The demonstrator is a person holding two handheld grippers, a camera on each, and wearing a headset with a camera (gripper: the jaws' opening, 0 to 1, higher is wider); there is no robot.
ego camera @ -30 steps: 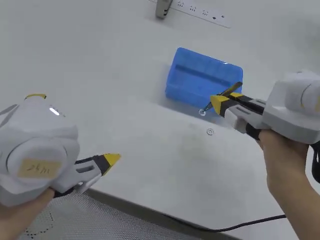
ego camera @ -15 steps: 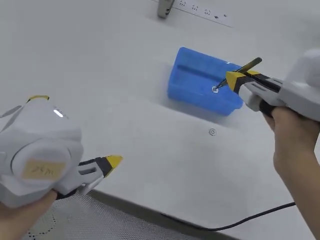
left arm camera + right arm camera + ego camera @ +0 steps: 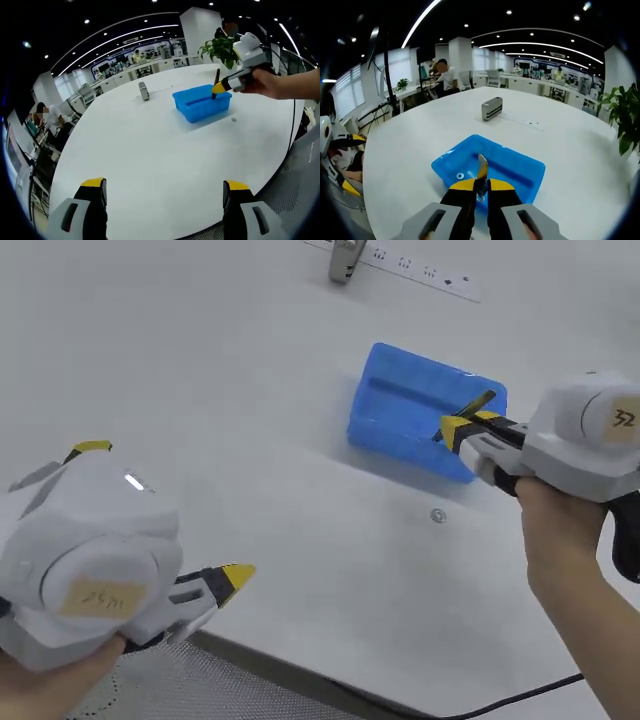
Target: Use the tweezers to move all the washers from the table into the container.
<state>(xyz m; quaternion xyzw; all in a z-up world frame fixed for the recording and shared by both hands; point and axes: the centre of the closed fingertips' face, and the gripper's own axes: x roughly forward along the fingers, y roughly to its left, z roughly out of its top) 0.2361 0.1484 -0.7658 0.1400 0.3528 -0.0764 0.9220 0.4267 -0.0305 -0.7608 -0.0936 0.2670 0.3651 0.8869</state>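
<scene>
The right claw (image 3: pixel 452 430) is held out from the right at a shallow angle by a hand (image 3: pixel 555 530), with its yellow tips over the near right part of the blue container (image 3: pixel 400 445). Its jaws are pressed together on a pair of dark tweezers (image 3: pixel 481 167), which are seen in the right gripper view to stick out forward above the container's inside. An inner washer (image 3: pixel 460 176) lies flat on the container's floor, just left of the tweezers. A loose washer (image 3: pixel 438 516) lies on the white bench (image 3: pixel 250 390), just in front of the container and apart from it.

The left claw (image 3: pixel 164 184) is held low at the near edge of the bench, well apart from the container, with its jaws spread wide and nothing between them.

A second ago the right claw was at the container's near wall, with a washer at the tweezers' tip. Half a second ago that washer was carried over the container. The loose washer and the left claw are placed as before.
</scene>
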